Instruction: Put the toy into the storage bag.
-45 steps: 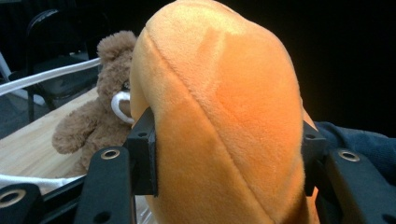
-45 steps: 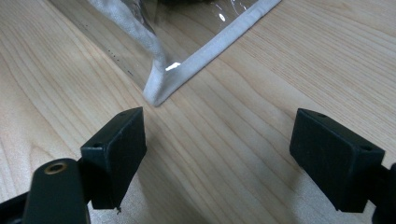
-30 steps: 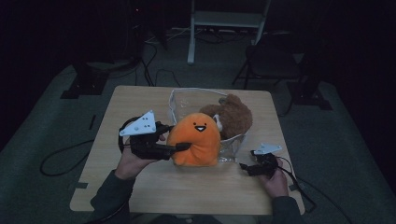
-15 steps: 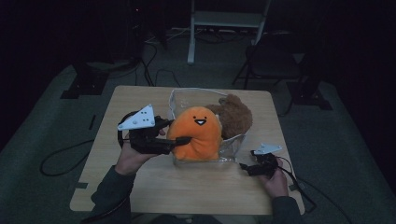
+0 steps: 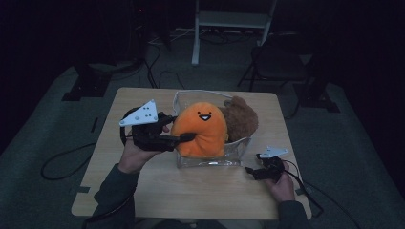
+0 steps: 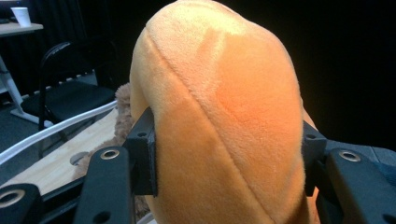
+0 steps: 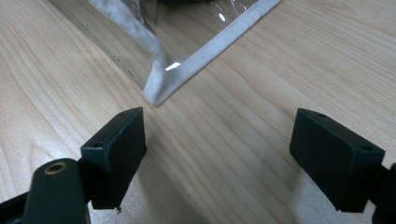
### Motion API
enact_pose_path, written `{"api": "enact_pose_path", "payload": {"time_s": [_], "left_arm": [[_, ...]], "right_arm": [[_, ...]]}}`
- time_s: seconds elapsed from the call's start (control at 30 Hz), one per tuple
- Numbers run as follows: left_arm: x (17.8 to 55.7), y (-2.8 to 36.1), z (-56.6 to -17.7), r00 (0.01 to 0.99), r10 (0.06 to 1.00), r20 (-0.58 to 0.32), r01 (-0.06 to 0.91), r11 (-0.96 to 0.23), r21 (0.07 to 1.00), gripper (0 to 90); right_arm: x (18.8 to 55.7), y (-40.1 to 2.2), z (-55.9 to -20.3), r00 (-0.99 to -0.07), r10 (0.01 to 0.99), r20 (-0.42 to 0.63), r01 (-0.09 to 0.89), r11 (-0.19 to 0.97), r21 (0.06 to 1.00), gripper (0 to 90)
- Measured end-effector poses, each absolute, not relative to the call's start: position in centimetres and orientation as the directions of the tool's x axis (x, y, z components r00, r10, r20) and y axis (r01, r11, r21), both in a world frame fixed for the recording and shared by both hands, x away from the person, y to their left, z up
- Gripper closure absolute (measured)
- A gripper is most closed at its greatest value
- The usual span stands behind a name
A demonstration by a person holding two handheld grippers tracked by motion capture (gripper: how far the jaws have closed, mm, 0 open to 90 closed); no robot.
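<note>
High view: your L gripper [image 5: 184, 138] clamps orange plush [image 5: 200, 129] side-on, over clear bag [image 5: 210, 160] beside brown plush [image 5: 241, 119].
L gripper view: pads dent plush flanks, so grip secure for lowering.
R gripper view: R gripper [image 7: 217, 154] jaws apart, empty, near bag corner to steady it.

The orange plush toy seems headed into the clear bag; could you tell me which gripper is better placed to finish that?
Left: the left gripper already clamps the orange plush toy, while the right gripper rests open beside the clear bag.
</note>
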State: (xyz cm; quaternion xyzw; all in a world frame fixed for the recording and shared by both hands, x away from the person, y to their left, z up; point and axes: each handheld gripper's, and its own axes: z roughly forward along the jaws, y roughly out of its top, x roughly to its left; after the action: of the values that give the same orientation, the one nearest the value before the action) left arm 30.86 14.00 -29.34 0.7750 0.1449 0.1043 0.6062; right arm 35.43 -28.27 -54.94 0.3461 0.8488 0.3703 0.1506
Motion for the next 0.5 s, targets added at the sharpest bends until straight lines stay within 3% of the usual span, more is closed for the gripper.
{"api": "enact_pose_path", "payload": {"time_s": [0.5], "left_arm": [[32.2,14.6,-28.6,0.928,0.371,-0.02,0.101,-0.199,0.975,43.0]], "right_arm": [[35.4,-28.3,-54.9,-0.715,0.699,0.001,0.476,0.486,0.733,17.9]]}}
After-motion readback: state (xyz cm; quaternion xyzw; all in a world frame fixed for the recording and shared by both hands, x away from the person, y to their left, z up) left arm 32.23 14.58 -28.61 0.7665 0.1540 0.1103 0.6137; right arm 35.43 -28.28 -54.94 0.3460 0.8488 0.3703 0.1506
